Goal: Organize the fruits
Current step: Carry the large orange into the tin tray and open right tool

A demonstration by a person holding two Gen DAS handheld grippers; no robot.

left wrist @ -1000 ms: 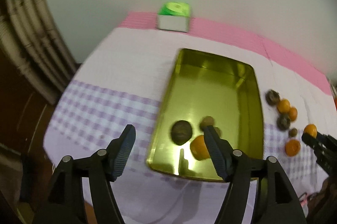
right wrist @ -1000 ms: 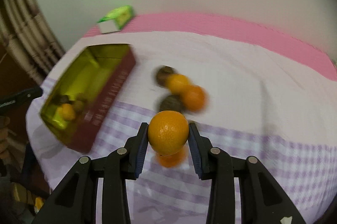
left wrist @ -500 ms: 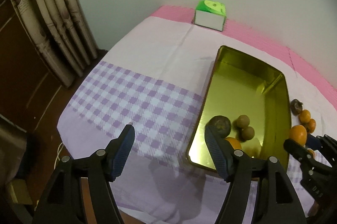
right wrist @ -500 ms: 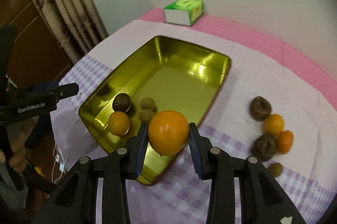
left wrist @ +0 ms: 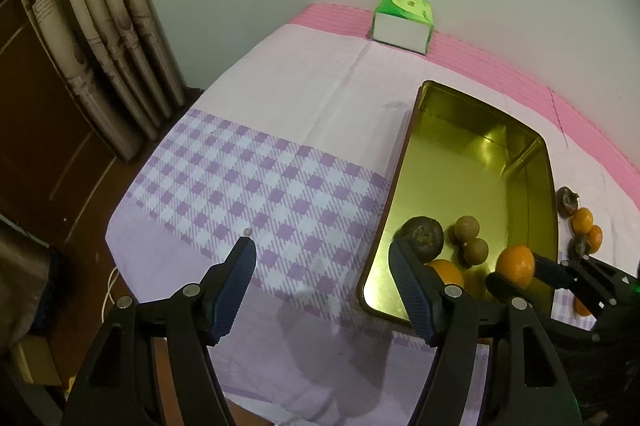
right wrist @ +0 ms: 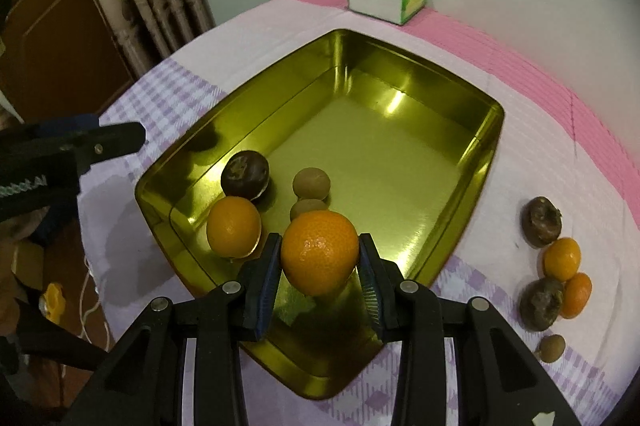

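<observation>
Now right gripper (right wrist: 319,258) clamped on mandarin (right wrist: 319,252) over gold tin (right wrist: 486,145) holding 4 fruits; left gripper (left wrist: 322,270) apart, empty, over checked cloth (left wrist: 256,181).

The desk is covered by a white cloth with lilac checked bands (right wrist: 520,129) and a pink strip along the wall. A gold rectangular metal tin (right wrist: 486,149) is set on the cloth. Behind the tin, a green-and-white tissue box (right wrist: 386,1) is placed on the pink strip. Right of the tin, two dark wrinkled fruits (right wrist: 541,222), two small orange mandarins (right wrist: 562,258) and one small brown round fruit (right wrist: 552,348) are laid on the cloth.
</observation>
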